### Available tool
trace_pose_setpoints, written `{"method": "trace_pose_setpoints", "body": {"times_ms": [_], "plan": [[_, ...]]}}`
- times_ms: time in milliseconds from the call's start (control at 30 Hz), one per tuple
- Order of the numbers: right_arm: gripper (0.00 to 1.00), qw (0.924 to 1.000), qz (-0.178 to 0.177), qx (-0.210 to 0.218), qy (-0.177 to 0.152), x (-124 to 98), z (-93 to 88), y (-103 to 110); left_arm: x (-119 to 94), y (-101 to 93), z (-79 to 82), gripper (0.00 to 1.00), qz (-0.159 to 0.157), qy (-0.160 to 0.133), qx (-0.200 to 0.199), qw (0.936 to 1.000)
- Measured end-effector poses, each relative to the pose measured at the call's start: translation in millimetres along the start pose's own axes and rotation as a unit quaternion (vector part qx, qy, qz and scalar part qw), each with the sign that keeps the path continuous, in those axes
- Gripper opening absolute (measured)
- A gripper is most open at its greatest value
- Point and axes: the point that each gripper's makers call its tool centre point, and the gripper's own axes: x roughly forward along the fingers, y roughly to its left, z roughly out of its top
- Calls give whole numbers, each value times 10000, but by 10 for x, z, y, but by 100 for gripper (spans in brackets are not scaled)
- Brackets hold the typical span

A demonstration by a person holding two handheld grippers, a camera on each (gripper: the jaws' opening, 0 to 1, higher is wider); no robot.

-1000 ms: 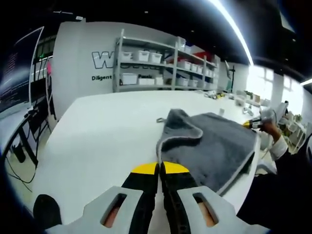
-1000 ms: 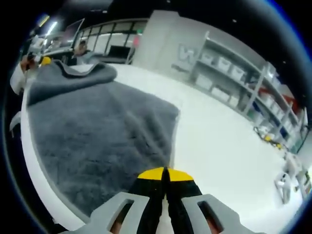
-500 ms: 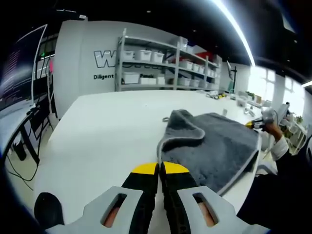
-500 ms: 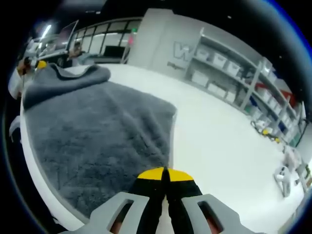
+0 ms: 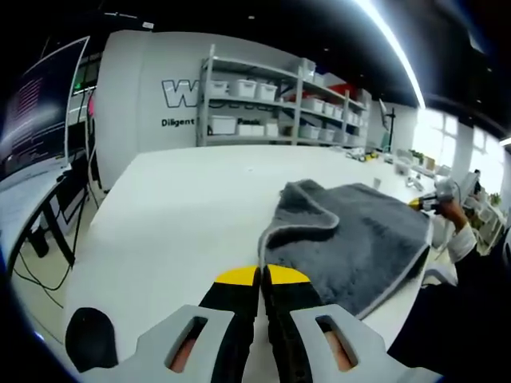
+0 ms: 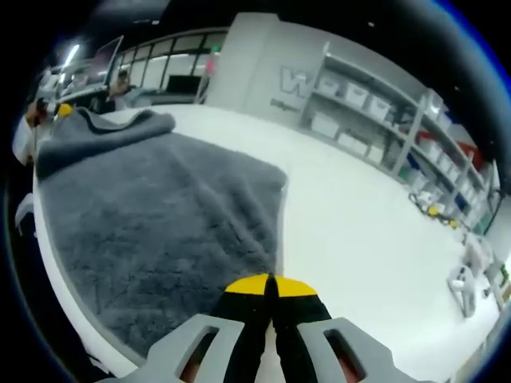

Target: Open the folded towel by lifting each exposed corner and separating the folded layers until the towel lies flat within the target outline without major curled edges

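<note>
Two fisheye views looked across one broad white table in a large room with a dark ceiling and a long strip light. Against the far white wall, which carried large lettering, stood a metal shelving rack stacked with pale storage bins; in the right gripper view the same rack ran along the right side. A monitor showed at the left edge of the left gripper view, with cables hanging beneath a neighbouring desk. Small clutter lay along the table's far right end near bright windows. The grey towel lay on the table near its front edge, mostly spread, its far corner curled over into a raised fold with a pale hem showing; in the right gripper view the towel covered the table's left part, the bunched fold at its far end. The left gripper had its yellow-tipped jaws pressed together just at the towel's near corner, though whether cloth was pinched between them could not be told. The right gripper likewise had its jaws together at the towel's edge, any hold on it unclear. A person's hand showed beyond the towel's far side.
</note>
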Motion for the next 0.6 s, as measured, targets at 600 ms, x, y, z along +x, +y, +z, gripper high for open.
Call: {"method": "trace_pose_setpoints", "body": {"times_ms": [600], "plan": [[0, 10000, 7, 4, 10, -21, -26, -37, -80, 105, -53, 2, 98, 88, -28, 9999]]}}
